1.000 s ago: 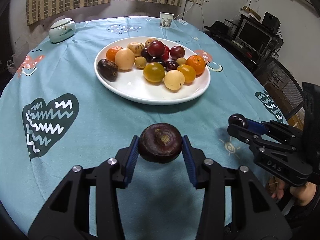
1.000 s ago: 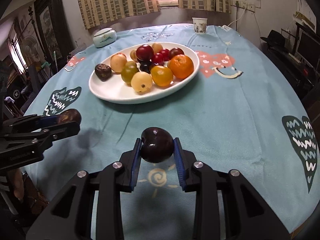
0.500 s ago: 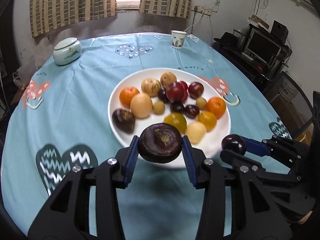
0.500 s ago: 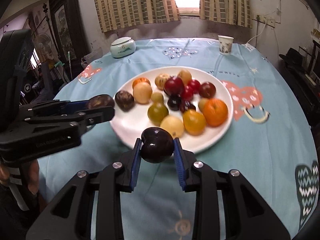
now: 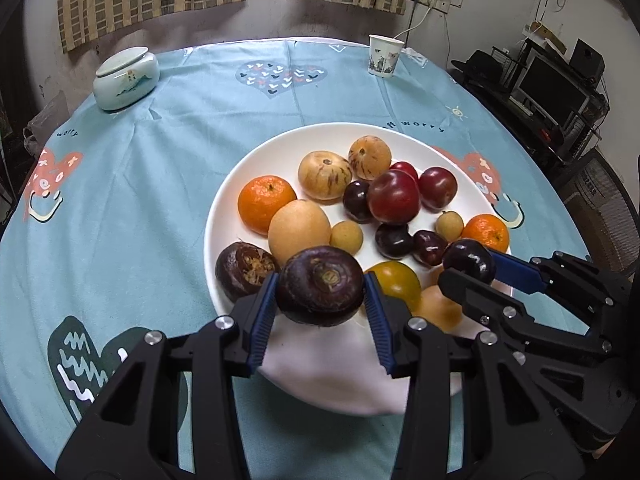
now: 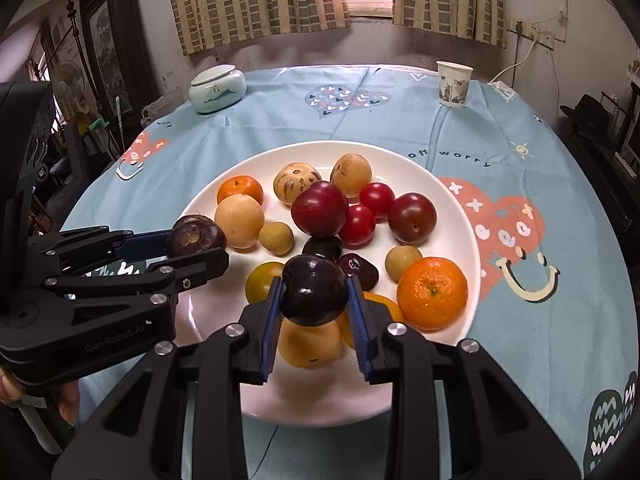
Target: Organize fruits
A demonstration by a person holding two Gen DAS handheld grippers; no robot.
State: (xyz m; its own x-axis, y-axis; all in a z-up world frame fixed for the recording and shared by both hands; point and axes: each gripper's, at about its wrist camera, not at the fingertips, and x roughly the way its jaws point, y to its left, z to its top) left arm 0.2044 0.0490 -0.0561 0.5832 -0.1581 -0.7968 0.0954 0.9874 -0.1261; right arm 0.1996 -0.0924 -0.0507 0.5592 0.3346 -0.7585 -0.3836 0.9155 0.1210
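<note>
While both grippers hang over the near side of the white plate [image 5: 224, 208], each one carries a dark fruit. The left gripper [image 5: 320, 300] has its blue pads pressed on either side of a dark purple mangosteen [image 5: 321, 285], held above the plate's near rim, just beside a second mangosteen [image 5: 245, 270] that lies at the plate's left edge. The right gripper [image 6: 314, 298] has its fingers narrow, clamped on a dark plum [image 6: 314, 290] above a yellow fruit [image 6: 310, 344] on the plate. Oranges, red plums, pale round fruits and small tan ones fill the plate. It sits on a blue patterned tablecloth [image 5: 160, 168], with a lidded jar [image 5: 126, 79] and a paper cup [image 5: 385, 56] well apart at the far edge.
</note>
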